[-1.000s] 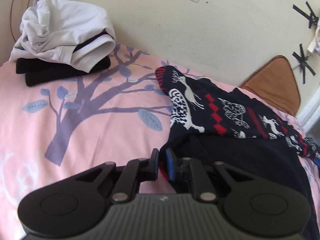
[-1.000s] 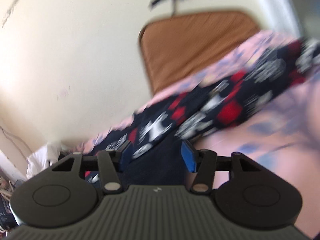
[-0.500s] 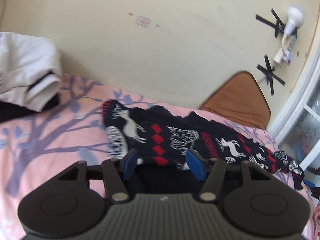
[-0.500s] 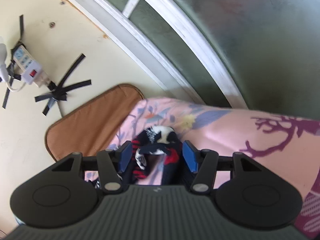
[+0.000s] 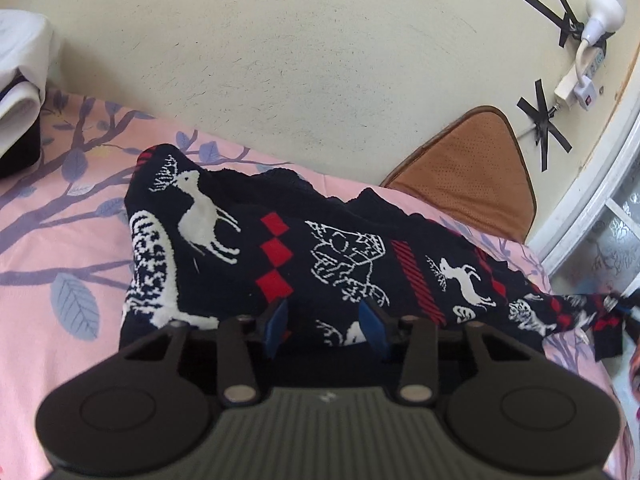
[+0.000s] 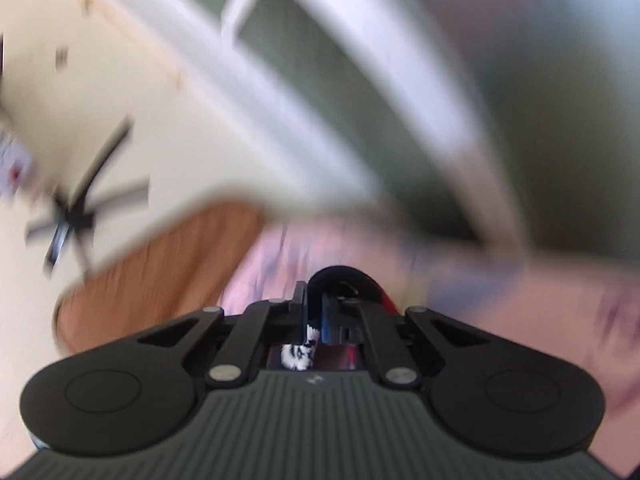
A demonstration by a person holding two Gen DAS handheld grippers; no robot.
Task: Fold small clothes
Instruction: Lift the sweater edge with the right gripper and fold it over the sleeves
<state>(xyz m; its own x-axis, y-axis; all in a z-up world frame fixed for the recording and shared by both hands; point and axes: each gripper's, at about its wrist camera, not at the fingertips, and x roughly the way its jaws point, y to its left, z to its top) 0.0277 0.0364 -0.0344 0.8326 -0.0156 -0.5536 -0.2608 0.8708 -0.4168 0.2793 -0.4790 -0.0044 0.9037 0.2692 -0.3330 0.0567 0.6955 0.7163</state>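
Observation:
A dark knitted sweater (image 5: 280, 240) with white deer and red diamonds lies spread across the pink bedsheet (image 5: 48, 272). My left gripper (image 5: 323, 320) hovers over its near edge with the jaws closing and a gap between the blue pads; the cloth lies under and between them, not pinched. In the blurred right wrist view my right gripper (image 6: 316, 312) is shut on a fold of the sweater (image 6: 340, 280), which loops up over the pads. The sweater's far sleeve end (image 5: 600, 320) is drawn out to the right, where a bit of the right gripper shows.
A stack of folded white and black clothes (image 5: 20, 92) sits at the far left of the bed. A brown cushion (image 5: 472, 176) leans on the cream wall. A power strip (image 5: 580, 76) is taped to the wall beside a white window frame (image 5: 592, 200).
My left gripper let go of the sweater's edge, opened and slid right along it. My right gripper swung to the sleeve end and shut on it; the sweater now lies stretched out.

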